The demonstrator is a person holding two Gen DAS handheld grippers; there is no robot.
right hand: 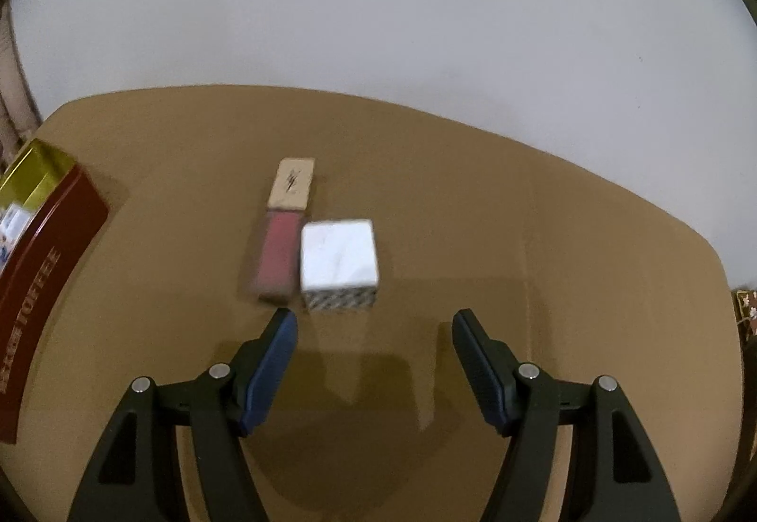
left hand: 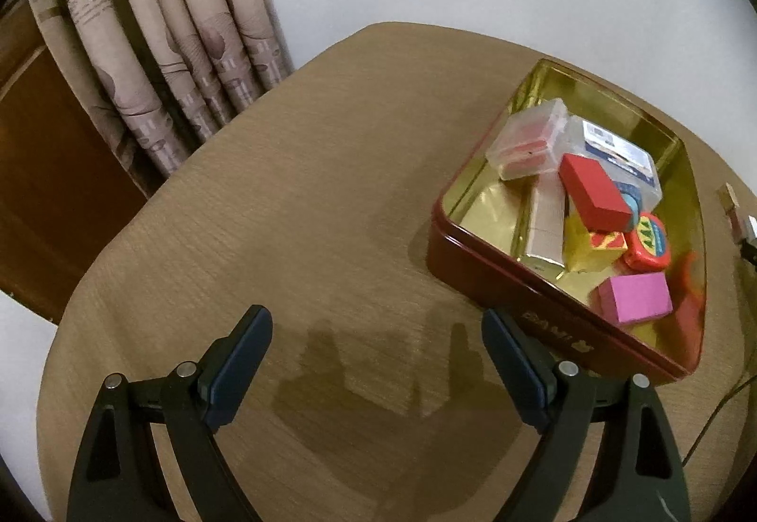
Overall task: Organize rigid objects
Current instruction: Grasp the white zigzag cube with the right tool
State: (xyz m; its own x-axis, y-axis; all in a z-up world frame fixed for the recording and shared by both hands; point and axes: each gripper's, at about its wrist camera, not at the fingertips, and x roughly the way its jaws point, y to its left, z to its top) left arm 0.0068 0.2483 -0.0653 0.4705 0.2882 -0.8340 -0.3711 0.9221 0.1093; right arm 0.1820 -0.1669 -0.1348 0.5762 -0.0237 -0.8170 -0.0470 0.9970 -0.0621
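Both claws are hanging released above a wood-grain table (right hand: 520, 238), gripping nothing. Right gripper (right hand: 374, 323), with black arms and blue padded fingers (right hand: 274, 361), is pointing down at a white cube-shaped box (right hand: 338, 255) with a patterned front face, sitting just beyond the fingertips. Touching the cube's left side, a slim pink-and-tan box (right hand: 284, 233) is lying flat, its long axis running away from the camera, tan end farthest. Left gripper (left hand: 376, 323) is hovering over bare tabletop, its right finger near a dark red rectangular tin (left hand: 520, 285) with a shiny gold interior. Inside, a red block (left hand: 596, 191), pink block (left hand: 636, 297), yellow packet (left hand: 591, 247) and clear plastic cases (left hand: 530, 139) are lying jumbled.
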